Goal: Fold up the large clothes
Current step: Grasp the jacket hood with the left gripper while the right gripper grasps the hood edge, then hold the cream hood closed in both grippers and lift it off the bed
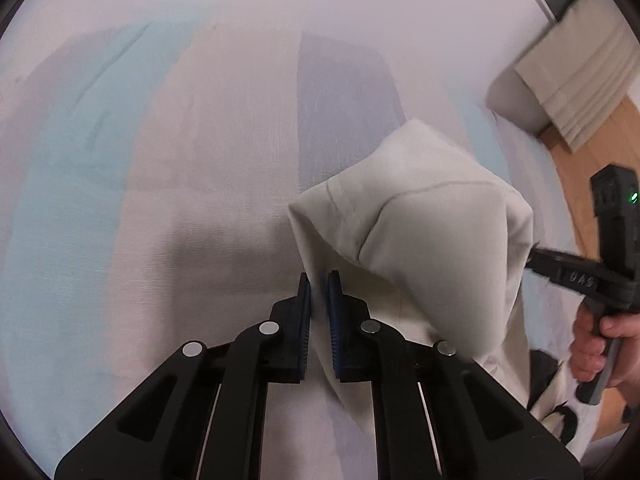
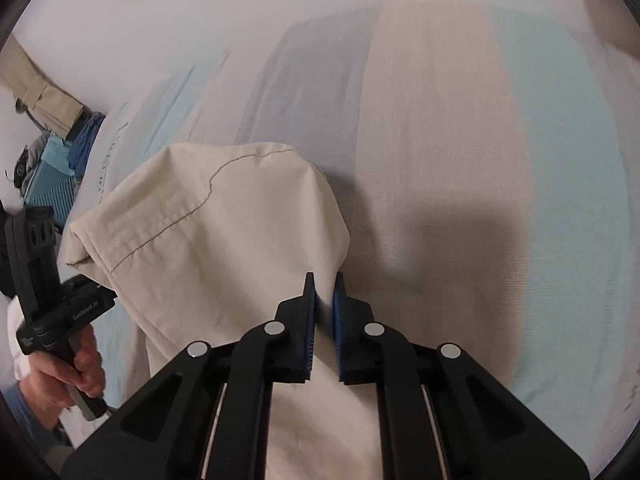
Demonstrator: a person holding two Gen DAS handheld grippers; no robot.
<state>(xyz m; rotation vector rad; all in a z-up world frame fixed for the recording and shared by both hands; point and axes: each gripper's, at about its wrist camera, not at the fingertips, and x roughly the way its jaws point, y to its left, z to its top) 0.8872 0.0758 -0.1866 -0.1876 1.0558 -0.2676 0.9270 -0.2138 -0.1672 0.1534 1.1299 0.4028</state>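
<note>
A large cream cloth garment (image 1: 432, 232) with a stitched seam hangs bunched between my two grippers, lifted above the striped bed sheet (image 1: 160, 160). My left gripper (image 1: 319, 292) is shut on the garment's left edge. My right gripper (image 2: 324, 292) is shut on its right edge; the garment (image 2: 224, 216) drapes to the left of it. The right gripper also shows in the left wrist view (image 1: 536, 256), held by a hand. The left gripper shows at the left edge of the right wrist view (image 2: 100, 300), held by a hand.
The sheet (image 2: 460, 140) has pale blue, beige and purple stripes. A beige pleated curtain (image 1: 580, 80) and wooden floor (image 1: 600, 152) lie to the right. A blue basket with clothes (image 2: 56, 176) and tan cloth (image 2: 36, 92) sit at the far left.
</note>
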